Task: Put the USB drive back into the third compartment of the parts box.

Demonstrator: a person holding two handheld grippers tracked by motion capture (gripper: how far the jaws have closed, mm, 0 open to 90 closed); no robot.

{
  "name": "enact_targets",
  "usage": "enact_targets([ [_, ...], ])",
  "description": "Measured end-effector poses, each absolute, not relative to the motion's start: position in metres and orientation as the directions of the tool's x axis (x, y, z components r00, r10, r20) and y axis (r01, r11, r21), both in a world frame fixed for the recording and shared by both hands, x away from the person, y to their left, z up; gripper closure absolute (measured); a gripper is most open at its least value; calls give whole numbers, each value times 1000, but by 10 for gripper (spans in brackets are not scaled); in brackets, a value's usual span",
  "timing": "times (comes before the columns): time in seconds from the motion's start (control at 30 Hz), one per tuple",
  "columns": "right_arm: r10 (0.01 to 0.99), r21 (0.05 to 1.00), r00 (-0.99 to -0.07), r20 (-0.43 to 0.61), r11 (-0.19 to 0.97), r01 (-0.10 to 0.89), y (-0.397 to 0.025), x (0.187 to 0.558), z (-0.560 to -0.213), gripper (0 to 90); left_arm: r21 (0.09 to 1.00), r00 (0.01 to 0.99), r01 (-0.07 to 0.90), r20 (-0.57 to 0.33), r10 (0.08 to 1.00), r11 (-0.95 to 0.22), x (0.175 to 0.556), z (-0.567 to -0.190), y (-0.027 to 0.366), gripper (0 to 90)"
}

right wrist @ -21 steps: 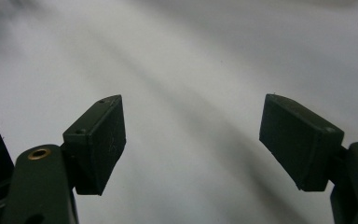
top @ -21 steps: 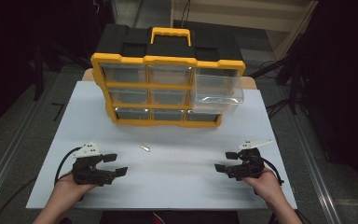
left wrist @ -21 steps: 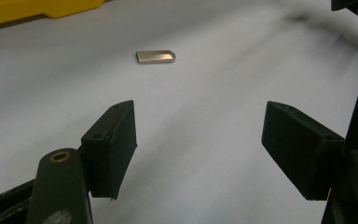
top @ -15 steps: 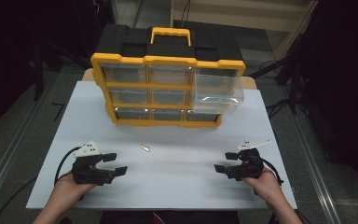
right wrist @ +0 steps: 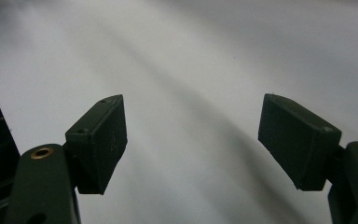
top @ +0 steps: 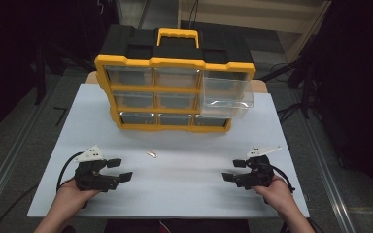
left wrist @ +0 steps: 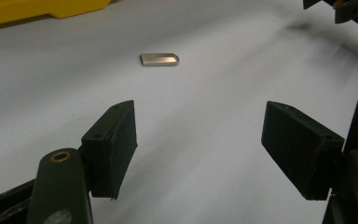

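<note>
Top-right clear drawer point(top: 226, 96) out, apparently empty

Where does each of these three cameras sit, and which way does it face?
High view: above the person's side, looking forward and down on the white table, drawer organizer, both hands with grippers.
Left gripper view: rides the left gripper, open, facing a small metal piece.
Right gripper view: rides the right gripper, open, facing bare table.
Shared: high and left gripper views show the metal piece.

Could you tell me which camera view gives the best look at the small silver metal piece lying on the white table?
The left gripper view: the small silver metal piece lies close ahead of the open jaws, its flat shape plain. The high view gives a tiny glint.
</note>
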State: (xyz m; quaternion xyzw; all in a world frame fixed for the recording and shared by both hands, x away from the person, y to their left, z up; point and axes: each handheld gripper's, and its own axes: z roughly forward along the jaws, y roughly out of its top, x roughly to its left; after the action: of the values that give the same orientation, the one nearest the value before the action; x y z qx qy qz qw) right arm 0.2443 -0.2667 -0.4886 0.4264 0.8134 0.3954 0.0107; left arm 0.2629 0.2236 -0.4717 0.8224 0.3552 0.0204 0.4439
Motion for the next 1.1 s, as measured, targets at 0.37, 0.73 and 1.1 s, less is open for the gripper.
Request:
enact_targets([
  [0.37, 699, 656, -644, 310, 333, 677, -266, 243, -490, 218, 755, 748, 557, -274, 605, -346, 265, -471, 223, 278],
  [0.73, 702, 646, -640, 311, 338, 684, -266, 243, -491, 217, 754, 744, 560, -273, 610, -345, 265, -471, 222, 278],
  [1.1, 697, 638, -647, 309, 353, 684, -264, 246, -488, 217, 755, 746, 557, -272, 608, -345, 265, -471, 222, 278],
])
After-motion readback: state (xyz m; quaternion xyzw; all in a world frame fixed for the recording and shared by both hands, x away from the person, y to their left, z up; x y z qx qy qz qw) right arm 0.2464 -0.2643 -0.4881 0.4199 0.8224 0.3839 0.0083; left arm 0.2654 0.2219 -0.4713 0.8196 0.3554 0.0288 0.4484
